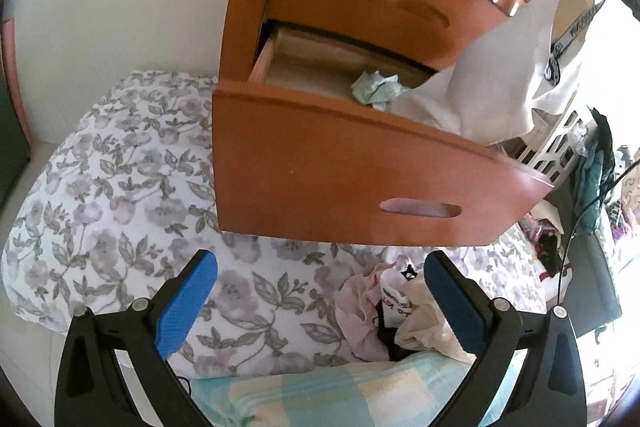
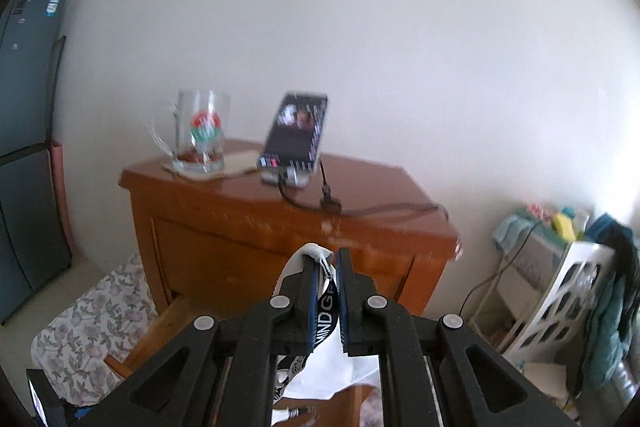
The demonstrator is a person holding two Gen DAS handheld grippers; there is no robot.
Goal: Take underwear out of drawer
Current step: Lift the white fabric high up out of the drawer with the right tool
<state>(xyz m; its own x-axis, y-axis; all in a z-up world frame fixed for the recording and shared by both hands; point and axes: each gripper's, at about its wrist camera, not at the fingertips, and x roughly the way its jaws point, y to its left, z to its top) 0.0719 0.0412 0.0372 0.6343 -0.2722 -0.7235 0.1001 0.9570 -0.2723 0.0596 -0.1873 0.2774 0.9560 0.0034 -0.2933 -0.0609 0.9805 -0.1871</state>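
The right hand-held gripper [image 2: 328, 269] is clamped on the white underwear [image 2: 326, 363], with the dark waistband pinched between its 2 blue pads. On the band I can read the white letters "WINDGA"; the rest of the word is hidden. The cloth hangs down from the fingertips and a small white fold sticks out above them.

In the left wrist view the same white underwear [image 1: 488, 83] is lifted up at the right side, above the open lower drawer [image 1: 360, 163]. Its lower edge drapes over the right part of the drawer front. The printed waistband is at the top right, but there the letters are too small to read. Inside the drawer, just beside the white cloth, lies a small crumpled pale green piece of fabric [image 1: 376, 89].

The left hand-held gripper [image 1: 320, 297] is wide apart and holds nothing. It hovers below the drawer front, over the floral bedding [image 1: 120, 195]. A small pile of clothes [image 1: 384, 315], pink, black and cream, lies near its right finger; a white piece there carries red letters, which I cannot read.

On the top surface of the wooden cabinet [image 2: 280, 223] stand a glass mug [image 2: 200, 131] with a red and green emblem and a phone [image 2: 298, 131] on a stand, with its screen lit.
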